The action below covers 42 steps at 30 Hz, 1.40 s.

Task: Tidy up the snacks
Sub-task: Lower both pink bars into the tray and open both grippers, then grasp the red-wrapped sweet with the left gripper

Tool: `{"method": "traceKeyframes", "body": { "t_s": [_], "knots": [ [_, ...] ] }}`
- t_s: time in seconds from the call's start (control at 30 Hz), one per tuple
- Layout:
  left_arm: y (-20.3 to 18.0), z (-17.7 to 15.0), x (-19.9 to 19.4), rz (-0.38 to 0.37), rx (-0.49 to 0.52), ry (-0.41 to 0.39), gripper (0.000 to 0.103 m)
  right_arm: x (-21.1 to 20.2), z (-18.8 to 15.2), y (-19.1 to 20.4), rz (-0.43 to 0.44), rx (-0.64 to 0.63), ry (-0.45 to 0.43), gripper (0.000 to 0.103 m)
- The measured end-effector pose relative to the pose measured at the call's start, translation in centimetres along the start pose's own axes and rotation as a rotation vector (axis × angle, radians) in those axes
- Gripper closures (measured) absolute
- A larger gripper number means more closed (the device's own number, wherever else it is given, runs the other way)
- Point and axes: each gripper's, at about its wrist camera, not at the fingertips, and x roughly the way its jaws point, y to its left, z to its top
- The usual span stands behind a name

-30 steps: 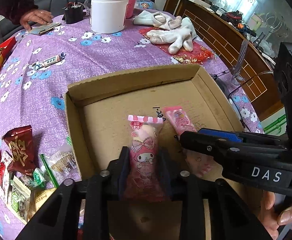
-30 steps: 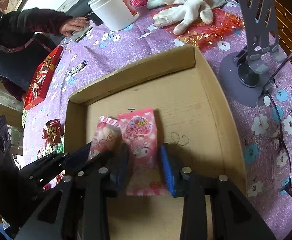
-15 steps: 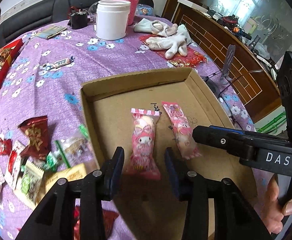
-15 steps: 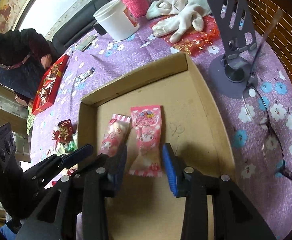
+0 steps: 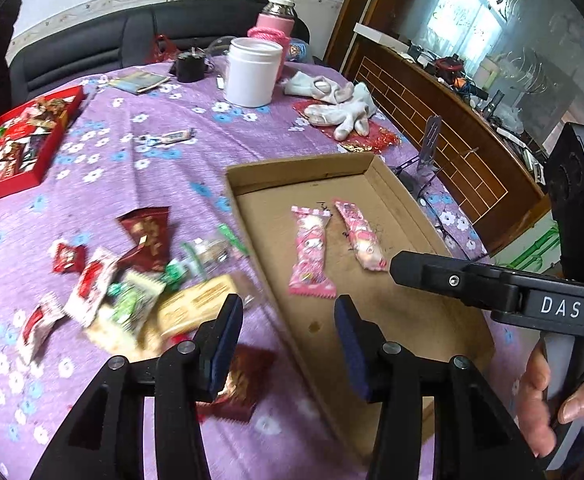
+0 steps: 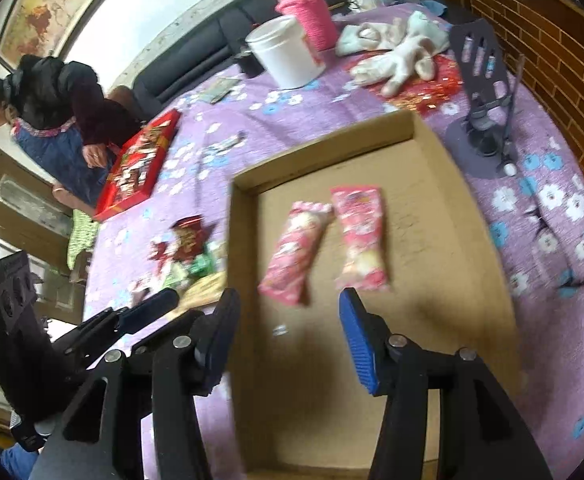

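Left claw [image 5: 288,320]: open, holding nothing, above the near-left wall of the cardboard tray [image 5: 252,224].
Right claw [image 6: 286,316]: open and empty, over the tray floor; in the left view it comes in from 3 o'clock.
Loose snack pile [image 5: 132,280]: on the purple flowered surface [image 5: 104,160], at about 10 o'clock from the left claw, just outside the tray's left wall. The yellow packet [image 5: 196,306] lies nearest, almost touching the left finger [image 5: 226,332].
Nearer arm: the left, by my reading; the right would have to cross the tray wall.
Placed snacks: two pink packets in the tray, left pink packet [image 5: 309,250] and right pink packet [image 5: 359,236], at 12 to 1 o'clock, long axes running away from the claws, far ends nearly meeting.
Further out: one small candy [image 5: 172,136] alone at 11 o'clock; red gift box [image 5: 16,140] at the far left.
Writing: "DAS" [image 5: 559,307] on the right claw's body; the dark red packet [image 5: 148,236] has gold characters, too blurred to read.
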Motion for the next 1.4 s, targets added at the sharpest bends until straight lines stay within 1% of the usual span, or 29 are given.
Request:
{"method": "traceKeyframes", "body": {
  "t_s": [0.1, 0.2, 0.37, 0.5, 0.6, 0.67, 0.77, 0.9, 0.97, 1.07, 1.2, 1.33, 1.4],
  "knots": [
    [1.3, -1.1, -1.4, 0.002, -0.008, -0.004, 0.053, 0.2, -0.7, 1.6, 0.019, -0.019, 0.012, 0.052],
    [3.1, -2.6, -2.7, 0.004, -0.029, -0.011, 0.053, 1.1, -1.6, 3.7, 0.056, -0.059, 0.06, 0.052],
    [7.1, -6.1, -4.3, 0.036, -0.101, 0.0, 0.052, 1.9, -3.4, 7.2, 0.089, -0.137, 0.097, 0.052],
    [10.5, -9.8, -4.8, 0.032, -0.199, 0.042, 0.052, 2.8, -5.2, 9.2, 0.082, -0.183, 0.135, 0.052],
    [12.2, -12.3, -4.6, 0.044, -0.241, 0.082, 0.052, 3.8, -6.4, 9.8, 0.06, -0.195, 0.175, 0.052],
    [12.8, -12.8, -4.1, 0.049, -0.259, 0.098, 0.052, 4.4, -6.9, 9.8, 0.06, -0.19, 0.193, 0.052],
    [12.8, -12.4, -3.9, 0.072, -0.255, 0.092, 0.052, 4.9, -7.5, 9.8, 0.047, -0.184, 0.214, 0.052],
    [12.6, -11.0, -2.7, 0.156, -0.207, 0.116, 0.052, 5.2, -8.0, 10.0, 0.031, -0.182, 0.228, 0.052],
    [12.4, -10.4, -2.1, 0.165, -0.194, 0.121, 0.052, 5.1, -8.0, 10.0, 0.027, -0.18, 0.228, 0.052],
    [12.0, -9.7, -1.2, 0.205, -0.141, 0.132, 0.052, 5.3, -7.8, 9.9, 0.016, -0.17, 0.226, 0.052],
    [11.7, -9.0, -0.8, 0.212, -0.1, 0.137, 0.052, 5.2, -7.7, 9.3, 0.006, -0.143, 0.223, 0.052],
    [11.6, -8.7, -1.0, 0.203, -0.073, 0.145, 0.052, 4.9, -7.6, 8.7, -0.003, -0.123, 0.217, 0.052],
    [11.6, -8.4, -1.5, 0.196, -0.05, 0.136, 0.052, 4.8, -7.6, 8.4, -0.007, -0.113, 0.215, 0.052]
  ]
}}
